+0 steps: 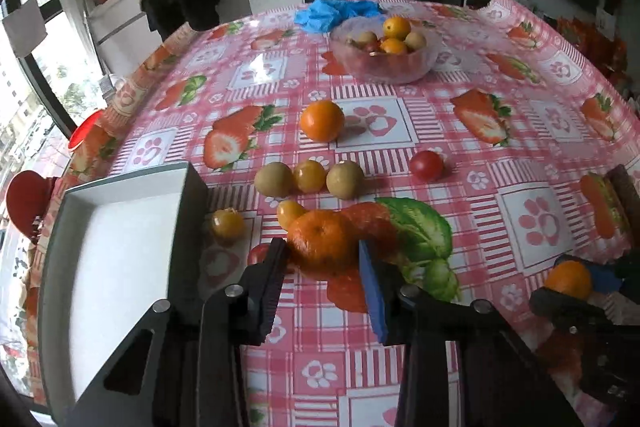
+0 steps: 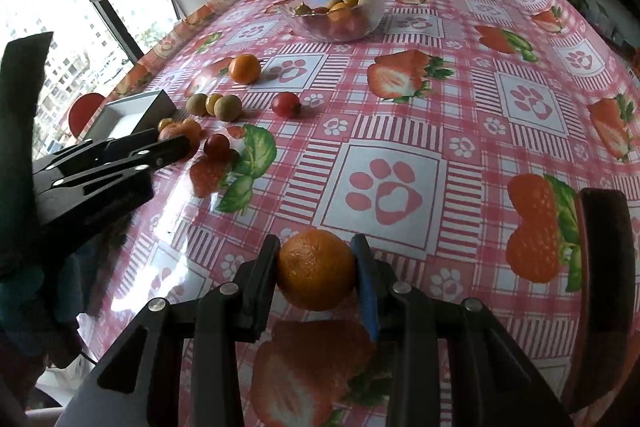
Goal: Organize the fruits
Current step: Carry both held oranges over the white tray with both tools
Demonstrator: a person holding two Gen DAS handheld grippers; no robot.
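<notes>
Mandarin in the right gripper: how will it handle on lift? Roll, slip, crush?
The mandarin is round, so it would probably roll on the glossy tablecloth if released. The right gripper holds it near its widest part, so slipping looks unlikely. Its dimpled peel looks soft; hard squeezing may bruise it.

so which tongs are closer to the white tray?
Left. The left tongs grip an orange right beside the white tray. The right tongs hold another orange farther off, away from the tray.
</notes>
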